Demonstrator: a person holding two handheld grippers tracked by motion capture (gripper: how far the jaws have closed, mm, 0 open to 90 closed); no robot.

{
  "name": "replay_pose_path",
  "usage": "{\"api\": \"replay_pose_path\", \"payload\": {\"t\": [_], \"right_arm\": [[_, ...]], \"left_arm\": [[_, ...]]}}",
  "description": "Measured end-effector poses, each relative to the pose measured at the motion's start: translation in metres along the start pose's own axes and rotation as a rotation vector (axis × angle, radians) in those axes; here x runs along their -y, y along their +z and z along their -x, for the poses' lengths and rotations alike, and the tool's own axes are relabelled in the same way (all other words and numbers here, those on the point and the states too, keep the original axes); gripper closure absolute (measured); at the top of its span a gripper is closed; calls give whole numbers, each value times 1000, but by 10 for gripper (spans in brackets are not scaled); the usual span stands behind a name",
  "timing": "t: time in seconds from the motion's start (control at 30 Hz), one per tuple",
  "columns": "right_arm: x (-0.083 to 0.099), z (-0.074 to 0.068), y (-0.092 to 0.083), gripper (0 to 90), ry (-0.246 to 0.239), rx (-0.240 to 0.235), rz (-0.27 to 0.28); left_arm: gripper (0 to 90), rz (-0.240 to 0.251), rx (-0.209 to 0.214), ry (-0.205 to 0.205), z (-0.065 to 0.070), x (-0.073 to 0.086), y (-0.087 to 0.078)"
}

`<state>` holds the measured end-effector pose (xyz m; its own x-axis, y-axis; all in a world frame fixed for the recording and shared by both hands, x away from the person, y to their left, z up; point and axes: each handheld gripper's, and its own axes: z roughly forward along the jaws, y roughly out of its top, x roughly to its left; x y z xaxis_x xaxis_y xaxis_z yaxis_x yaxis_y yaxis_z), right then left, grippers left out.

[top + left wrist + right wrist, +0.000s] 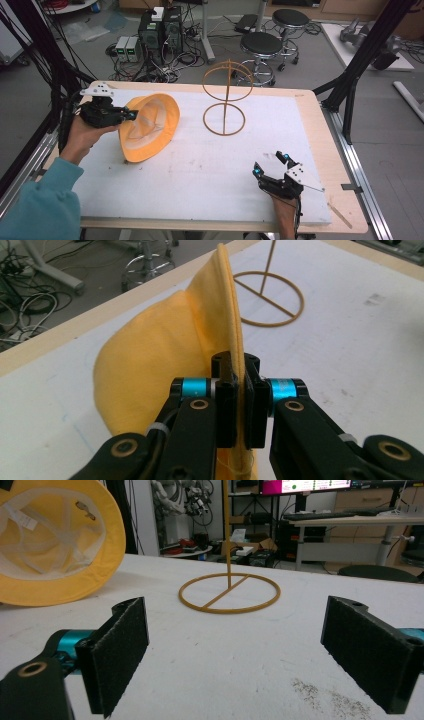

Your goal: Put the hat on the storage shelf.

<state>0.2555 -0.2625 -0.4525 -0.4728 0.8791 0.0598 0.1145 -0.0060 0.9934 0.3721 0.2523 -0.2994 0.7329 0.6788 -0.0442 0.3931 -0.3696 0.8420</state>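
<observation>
My left tool [131,115] is clamped shut on the brim of the yellow hat [150,127], which I hold on edge at the left of the desk [200,170], its lower rim touching the surface and its open side turned toward me. The wire stand [225,95] rises to the hat's right, near it but apart, top ring higher than the hat. So the hat must go up and rightward. My right tool [270,165] rests wide open, empty, well short of the stand.
</observation>
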Motion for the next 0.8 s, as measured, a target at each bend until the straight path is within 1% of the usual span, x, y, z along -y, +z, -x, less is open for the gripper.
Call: {"api": "replay_pose_path", "payload": {"t": [0.1,0.17,0.2,0.27,0.4,0.43,0.5,0.53,0.57,0.67,0.7,0.73,0.8], "right_arm": [[0,0,0,107,-2,2,0],[0,0,0,106,-1,2,-1],[0,0,0,107,5,0,-5],[0,0,0,106,5,1,-5],[0,0,0,107,6,1,-6],[0,0,0,107,5,0,-6],[0,0,0,106,5,0,-6],[0,0,0,107,5,0,-6],[0,0,0,107,5,0,-6],[0,0,0,106,0,-1,-4],[0,0,0,107,5,-1,-5],[0,0,0,107,-1,-1,-3],[0,0,0,106,2,-2,-3]], "left_arm": [[862,12,22,-5,5,0,1],[861,19,49,-10,9,0,2],[861,18,53,-6,11,0,3],[861,26,91,-10,18,-1,5],[860,27,142,18,35,-5,12],[859,26,155,31,41,-7,15],[858,23,179,43,50,-9,20],[857,25,186,44,52,-9,21],[856,19,202,61,58,-11,25],[842,14,228,73,66,-12,29],[836,12,238,76,69,-12,30],[816,13,249,74,71,-12,31],[769,12,276,78,74,-13,31]]}}
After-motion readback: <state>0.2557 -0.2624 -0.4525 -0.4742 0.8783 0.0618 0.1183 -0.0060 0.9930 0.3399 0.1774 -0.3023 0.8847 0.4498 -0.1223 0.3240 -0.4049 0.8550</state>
